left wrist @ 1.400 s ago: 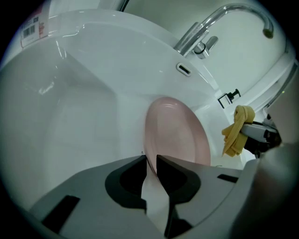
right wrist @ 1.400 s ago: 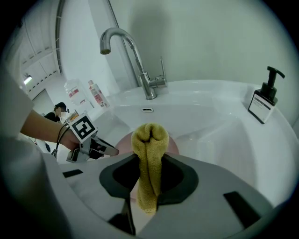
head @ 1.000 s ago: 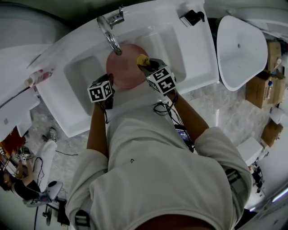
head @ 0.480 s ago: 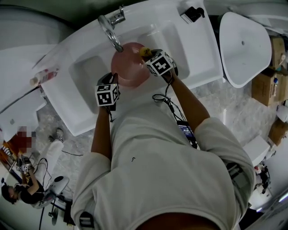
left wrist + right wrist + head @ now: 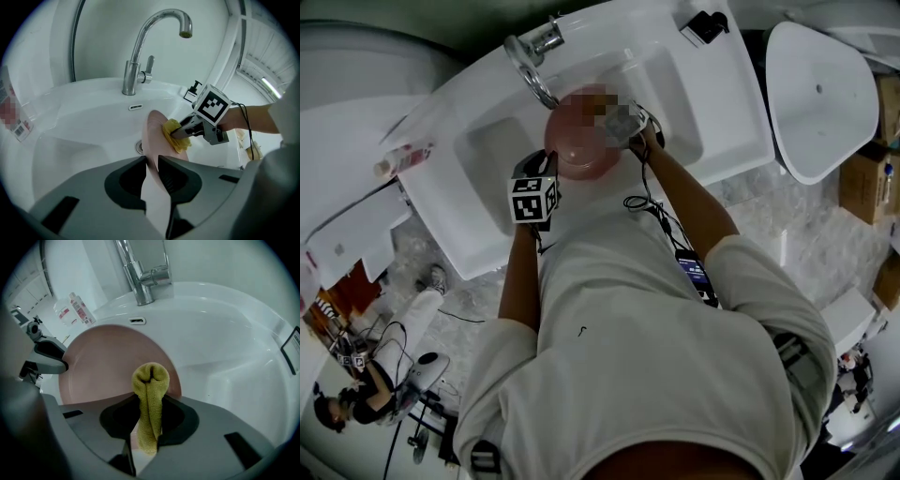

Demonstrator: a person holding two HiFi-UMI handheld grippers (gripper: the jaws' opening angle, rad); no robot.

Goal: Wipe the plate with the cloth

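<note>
A pink plate (image 5: 577,148) is held on edge over the white sink (image 5: 478,155). My left gripper (image 5: 534,199) is shut on the plate's near rim, and the plate (image 5: 153,133) shows edge-on between its jaws (image 5: 151,160). My right gripper (image 5: 149,401) is shut on a folded yellow cloth (image 5: 150,380), whose rounded end touches the plate's face (image 5: 108,359). From the left gripper view, the cloth (image 5: 176,136) presses on the plate's right side, with the right gripper (image 5: 206,123) behind it. In the head view a mosaic patch covers the right gripper (image 5: 623,122).
A chrome faucet (image 5: 140,56) arches over the basin, with the drain (image 5: 139,147) below the plate. Bottles (image 5: 75,310) stand on the counter's left. A small labelled holder (image 5: 705,26) sits at the sink's back right. A separate white basin (image 5: 820,98) lies to the right.
Both grippers and the plate have shifted a little to the right over the basin. The cloth end has moved inward across the plate's face.
</note>
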